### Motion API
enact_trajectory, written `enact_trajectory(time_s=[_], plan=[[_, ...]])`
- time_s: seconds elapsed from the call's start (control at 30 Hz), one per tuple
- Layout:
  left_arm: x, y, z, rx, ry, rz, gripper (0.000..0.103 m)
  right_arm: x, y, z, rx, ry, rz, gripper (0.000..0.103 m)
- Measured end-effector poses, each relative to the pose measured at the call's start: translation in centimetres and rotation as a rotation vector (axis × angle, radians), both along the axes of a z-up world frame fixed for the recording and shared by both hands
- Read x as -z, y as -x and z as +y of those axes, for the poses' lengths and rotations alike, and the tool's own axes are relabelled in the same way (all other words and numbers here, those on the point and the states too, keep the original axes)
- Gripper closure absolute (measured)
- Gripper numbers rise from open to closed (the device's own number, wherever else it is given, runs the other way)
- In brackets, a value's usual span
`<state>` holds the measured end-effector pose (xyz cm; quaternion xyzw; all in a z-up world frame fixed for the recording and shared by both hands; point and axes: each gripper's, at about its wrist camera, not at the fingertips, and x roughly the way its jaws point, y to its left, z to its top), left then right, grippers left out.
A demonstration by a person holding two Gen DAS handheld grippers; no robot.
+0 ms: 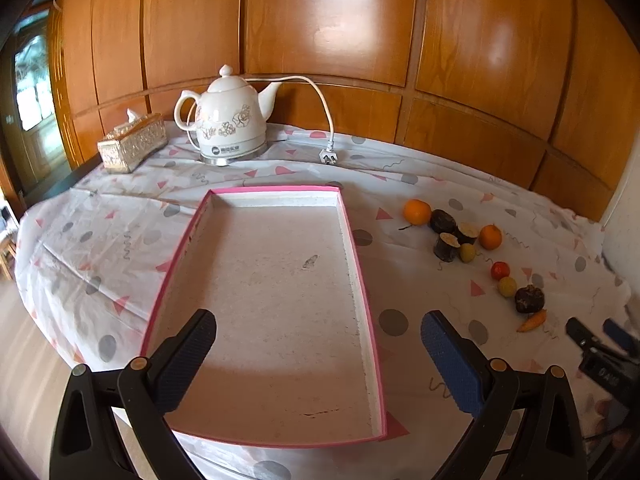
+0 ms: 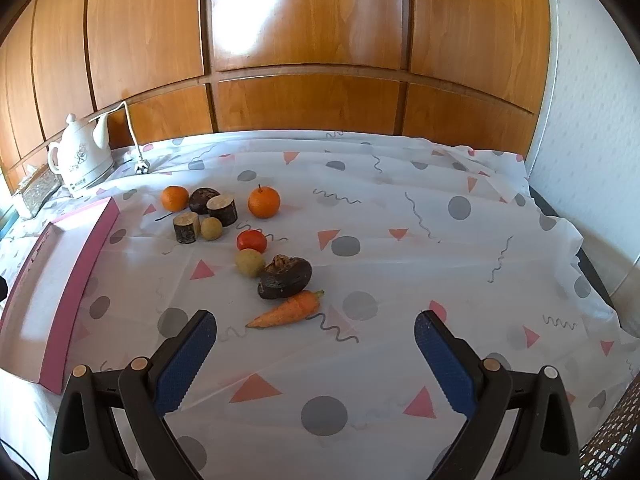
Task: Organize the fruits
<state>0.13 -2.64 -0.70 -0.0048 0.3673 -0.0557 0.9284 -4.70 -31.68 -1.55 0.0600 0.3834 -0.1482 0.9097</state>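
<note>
A shallow pink-rimmed tray [image 1: 362, 264] lies empty on the patterned cloth, right under my open left gripper [image 1: 318, 334]. To its right lies a scatter of produce: two oranges [image 2: 263, 201] [image 2: 175, 198], a red tomato [image 2: 251, 241], two yellowish balls [image 2: 249, 263], a dark lumpy fruit [image 2: 285, 277], a carrot [image 2: 286, 310] and several dark log-like pieces [image 2: 222, 209]. My right gripper [image 2: 316, 336] hangs open just in front of the carrot, holding nothing. In the left wrist view the same pile [image 1: 460, 236] sits at the right, and the right gripper [image 1: 600, 340] shows blurred at the edge.
A white floral electric kettle [image 1: 230, 124] with its loose cord and plug [image 1: 326, 156] stands at the back, beside a gold tissue box [image 1: 132, 144]. Wooden wall panels [image 2: 308, 40] close off the far side. The table edge drops off at the left and right.
</note>
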Motion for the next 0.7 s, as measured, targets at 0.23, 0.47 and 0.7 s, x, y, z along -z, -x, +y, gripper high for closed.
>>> enact_trajectory(time_s=[0.23, 0.47, 0.7], plan=[[-0.1, 0.0, -0.7, 0.021, -0.014, 0.001, 0.000, -0.1, 0.2, -1.0, 0.023, 0.005, -0.006, 0.002], [-0.2, -0.3, -2.3, 0.085, -0.036, 0.016, 0.000, -0.2, 0.6, -2.5, 0.063, 0.002, -0.011, 0.002], [-0.5, -0.2, -5.0, 0.186, -0.086, 0.008, 0.000, -0.6, 0.8, -3.5, 0.081, 0.016, -0.022, 0.002]])
